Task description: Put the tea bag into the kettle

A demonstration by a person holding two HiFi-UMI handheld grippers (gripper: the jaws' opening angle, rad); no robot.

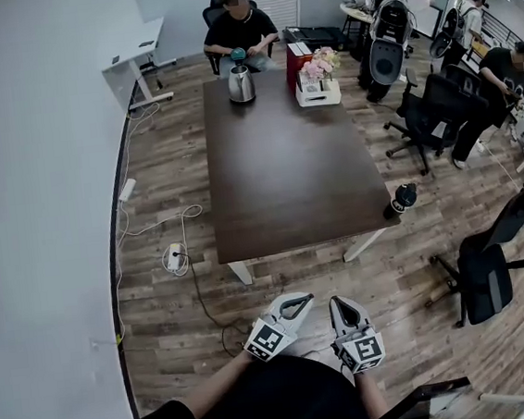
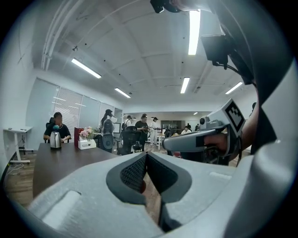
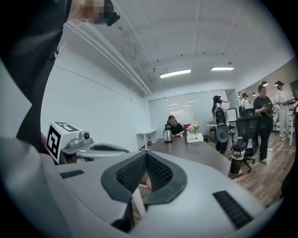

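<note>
a: what is shown, and where are the task's things?

b: a long dark tabletop [image 1: 286, 173] is seen from above. the kettle [image 1: 240, 84] stands at its far end, before a seated person [image 1: 239, 30]. no tea bag can be made out in any view; it is perhaps kept by the white box [image 1: 318, 94] near the kettle. the left tongs [image 1: 293, 305] and right tongs [image 1: 344, 311] are held side by side short of the near edge, each closed together with nothing gripped.

a: how is the approach best done?

b: the tabletop's length must be covered first, along one side. on the left, cables and a power strip [image 1: 176, 256] lie on the floor. on the right, a bottle [image 1: 402, 198] stands at the near corner and office chairs [image 1: 482, 269] crowd the way. the left looks roomier, provided the cables are stepped over. the tongs are best opened only once the tea bag is found.
</note>
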